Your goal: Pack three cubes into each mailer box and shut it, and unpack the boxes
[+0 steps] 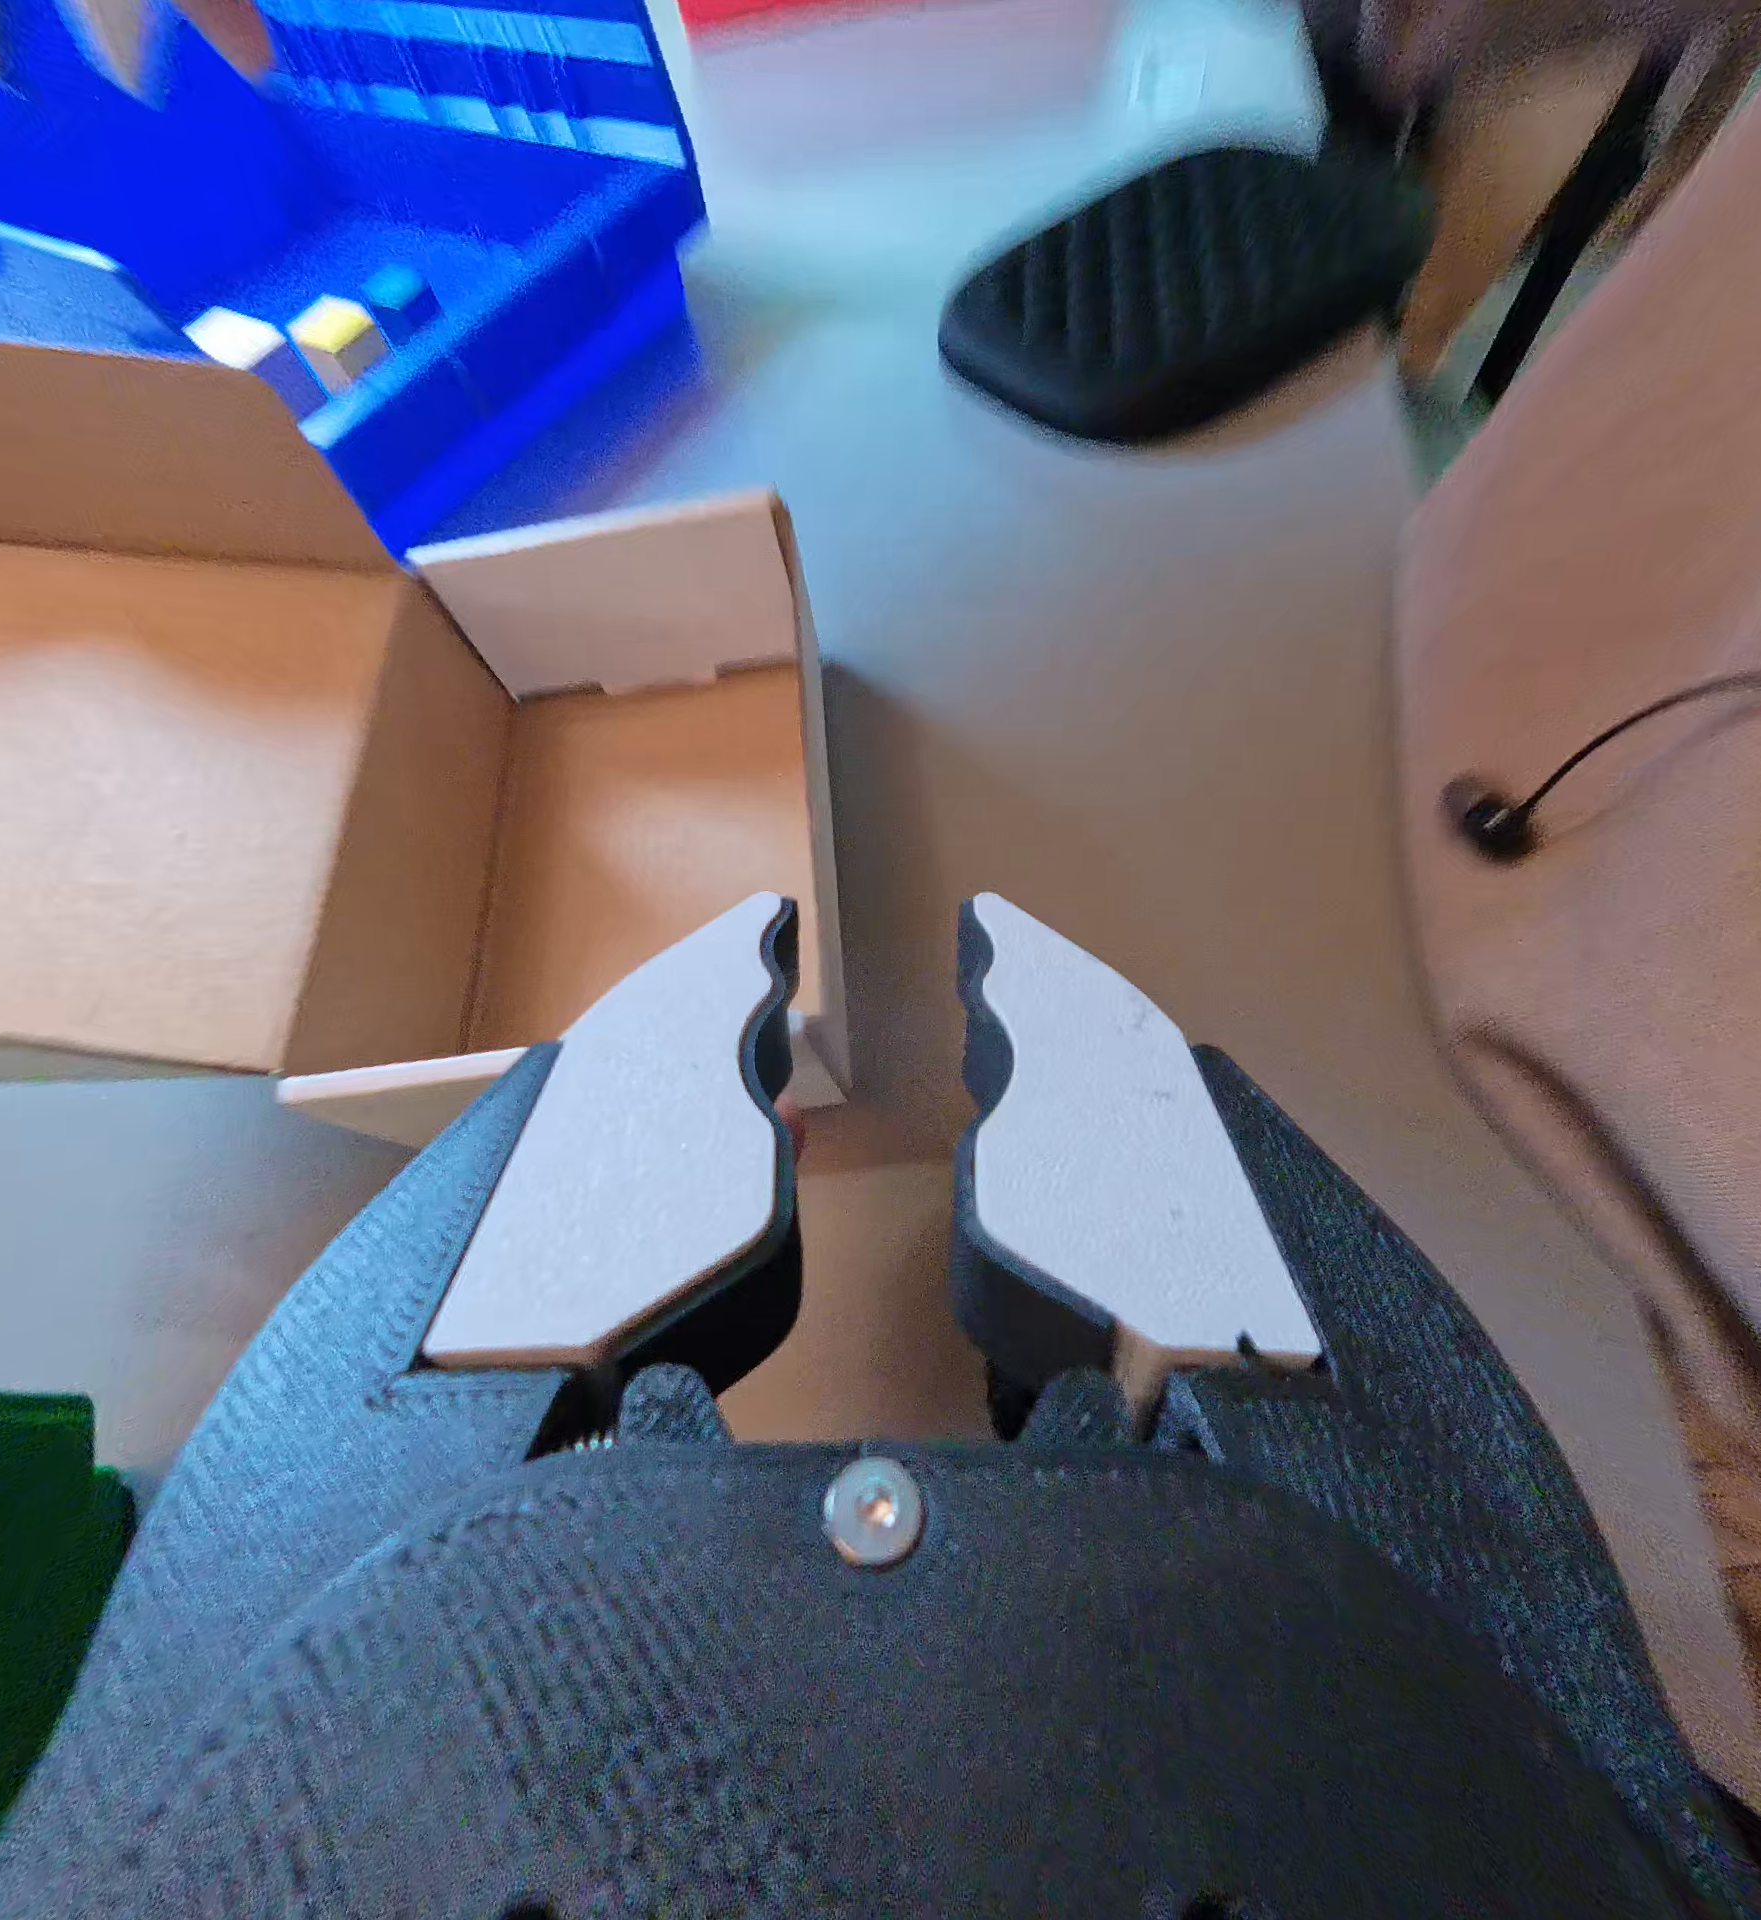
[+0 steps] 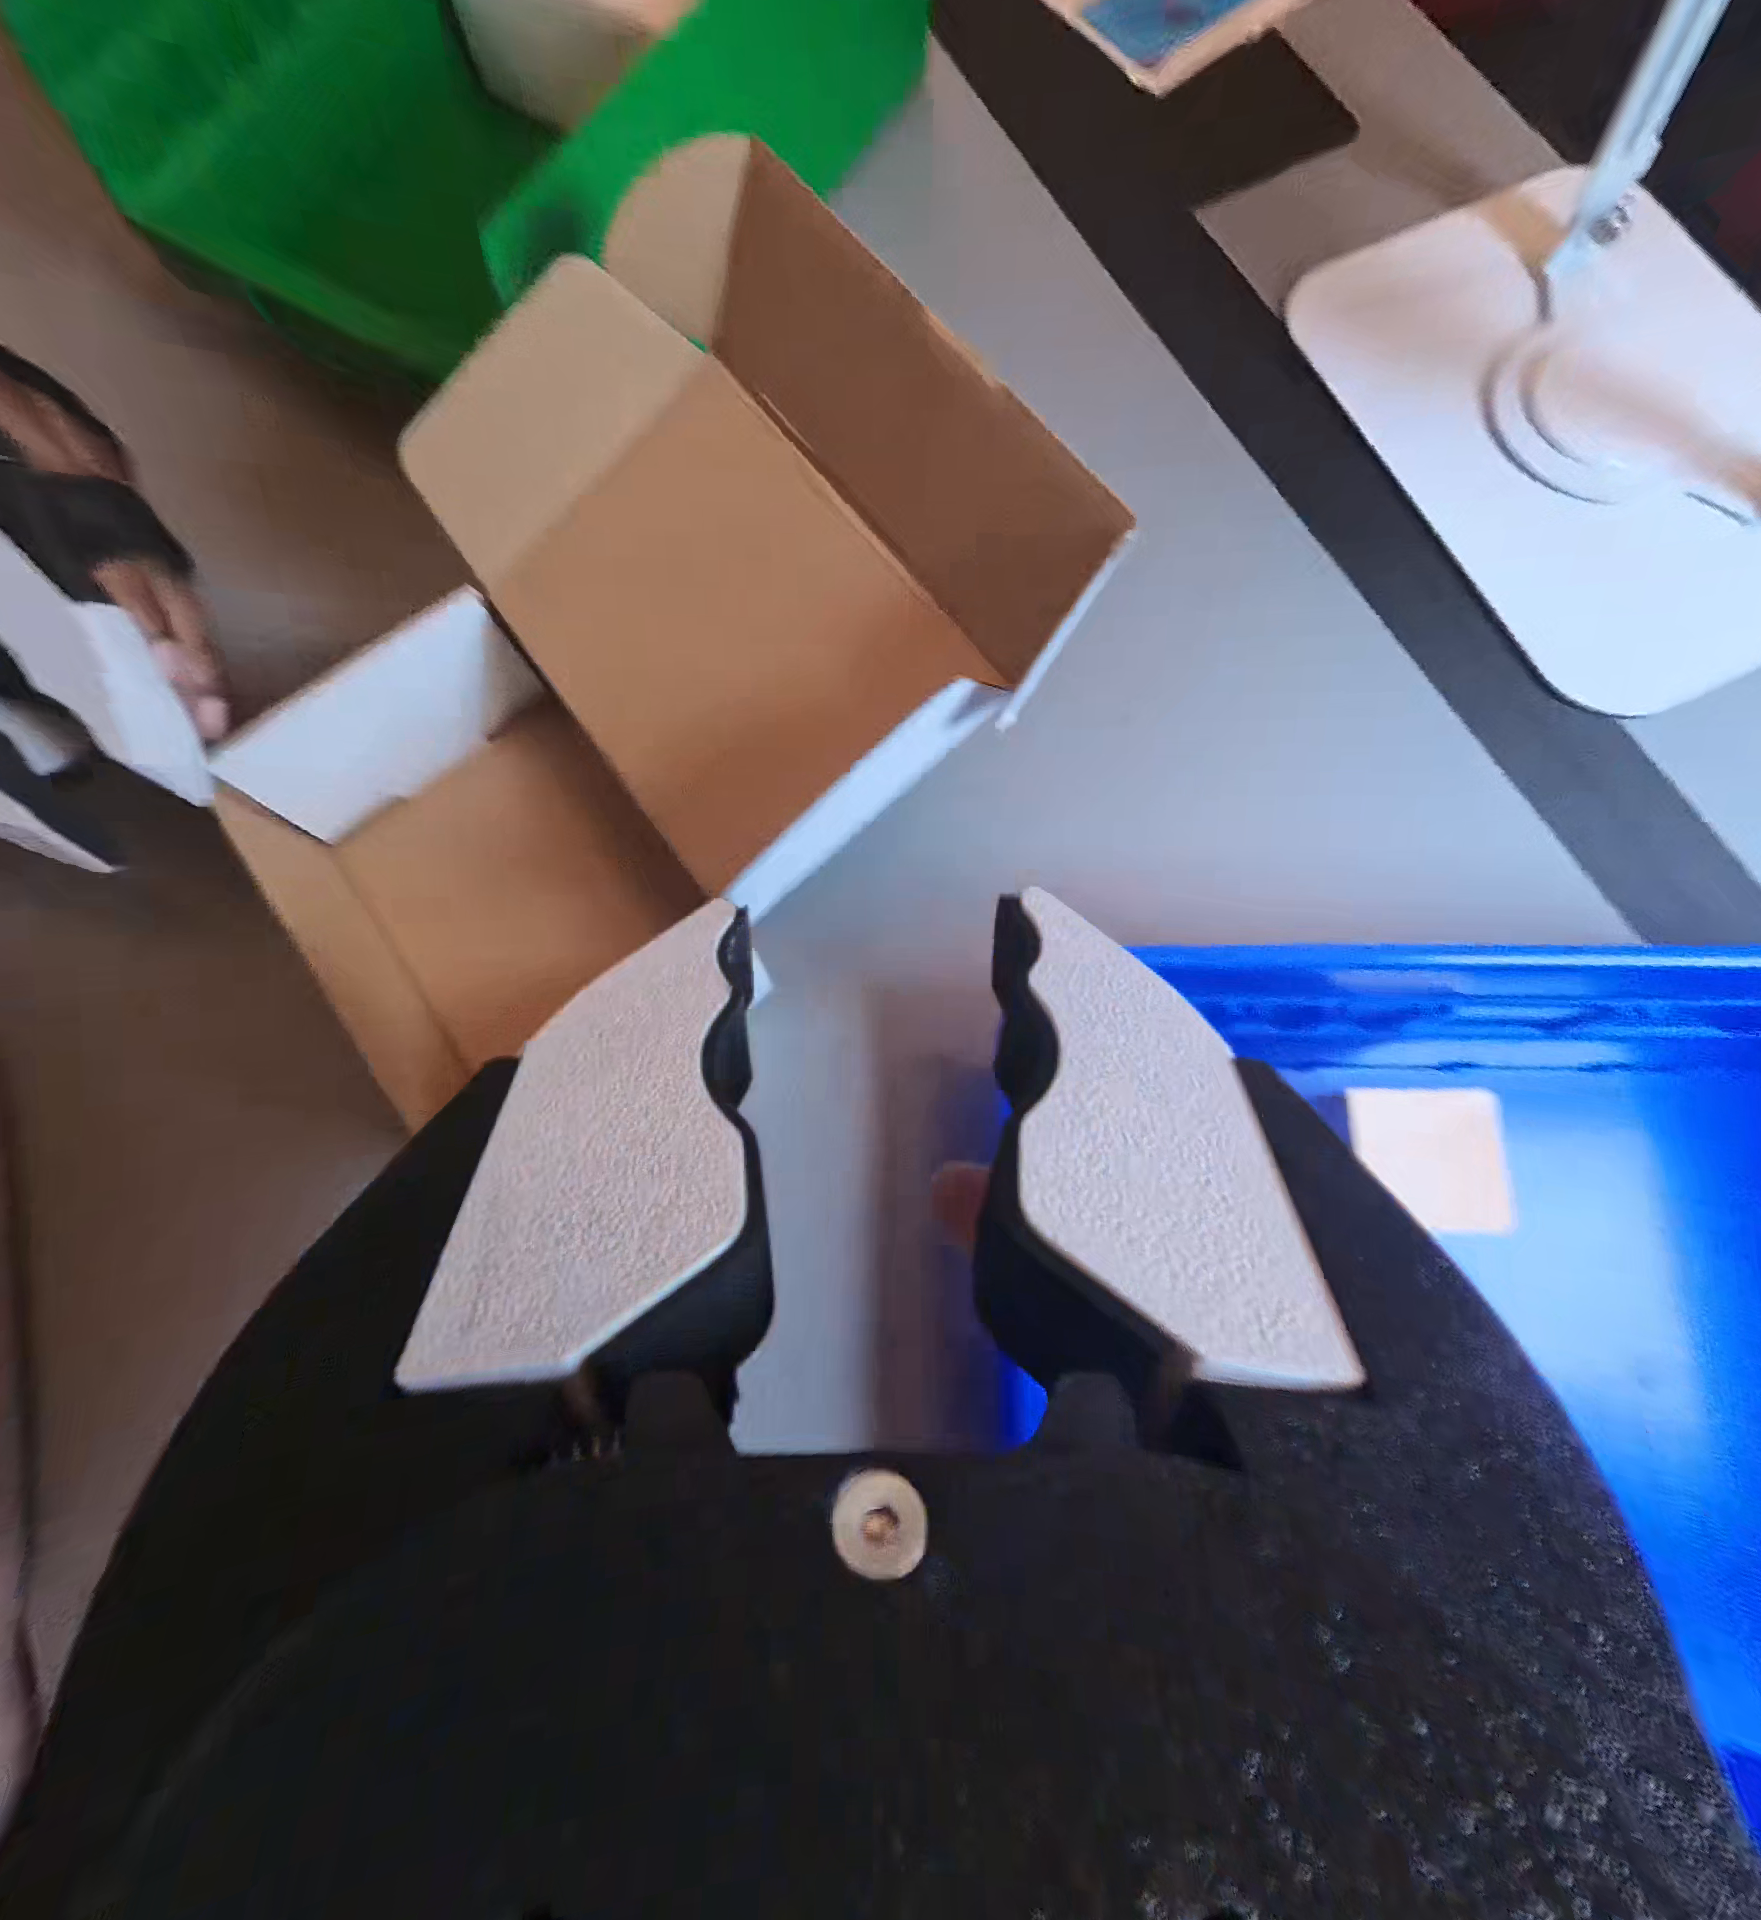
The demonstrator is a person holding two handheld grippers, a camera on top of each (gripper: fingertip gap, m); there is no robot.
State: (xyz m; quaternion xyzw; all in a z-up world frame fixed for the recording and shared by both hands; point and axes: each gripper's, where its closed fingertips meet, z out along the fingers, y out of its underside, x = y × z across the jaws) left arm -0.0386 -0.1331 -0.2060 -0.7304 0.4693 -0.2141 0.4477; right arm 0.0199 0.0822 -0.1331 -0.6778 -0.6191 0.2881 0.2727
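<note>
An open cardboard mailer box (image 1: 637,810) with white outer faces lies at the left of the left wrist view, its inside bare. My left gripper (image 1: 876,914) is open and empty, just at the box's right wall. Small cubes (image 1: 336,338) sit in a blue bin (image 1: 543,395) beyond the box. In the right wrist view the same box (image 2: 710,623) stands open, lid (image 2: 886,416) raised. My right gripper (image 2: 876,914) is open and empty, over the table between the box's corner and the blue bin (image 2: 1478,1143). The other gripper (image 2: 55,665) shows blurred at the left.
A green bin (image 2: 336,156) stands behind the box and shows at the lower left of the left wrist view (image 1: 3,1558). A person's beige clothing (image 1: 1634,831) with a black cable fills the right. A white lamp base (image 2: 1530,436) rests on a dark strip beyond the table.
</note>
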